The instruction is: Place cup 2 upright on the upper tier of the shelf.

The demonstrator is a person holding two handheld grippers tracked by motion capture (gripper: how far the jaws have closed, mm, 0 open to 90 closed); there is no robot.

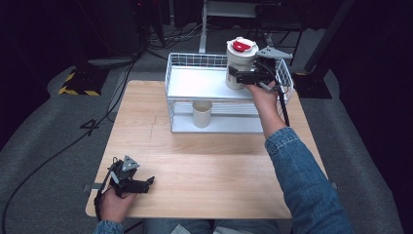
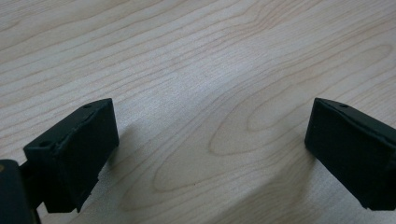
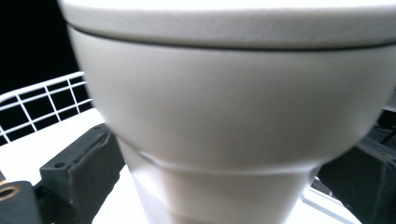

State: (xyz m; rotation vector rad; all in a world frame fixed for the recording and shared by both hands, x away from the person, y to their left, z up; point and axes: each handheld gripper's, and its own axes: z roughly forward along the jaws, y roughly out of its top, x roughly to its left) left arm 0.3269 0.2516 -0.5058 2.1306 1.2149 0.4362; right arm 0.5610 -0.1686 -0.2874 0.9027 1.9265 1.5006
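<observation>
While the right gripper [image 1: 237, 76] reaches to the upper right of the high view, its black jaws sit on both sides of a white cup [image 1: 239, 66] and press on it. That cup has a white lid with a red spot [image 1: 240, 46] on top. It stands upright at the right end of the top shelf of a white wire rack [image 1: 196, 84], at the far middle of the wooden table [image 1: 209, 161]. In the right gripper view the cup [image 3: 233, 126] is very close and a bit blurry, with one jaw at the lower left and one at the lower right, each touching its side. Some white wire [image 3: 42, 100] shows at the left of that view.

A second white cup [image 1: 202, 113], with no lid, stands on the bottom shelf of the rack, in the middle.

At the lower left of the high view, the left gripper [image 1: 151, 181] rests low over the table, in the person's hand [image 1: 116, 204]. In the left gripper view its jaws are wide apart, with bare wood [image 2: 201, 70] between them.

A blue sleeve [image 1: 304, 180] covers the right arm.
</observation>
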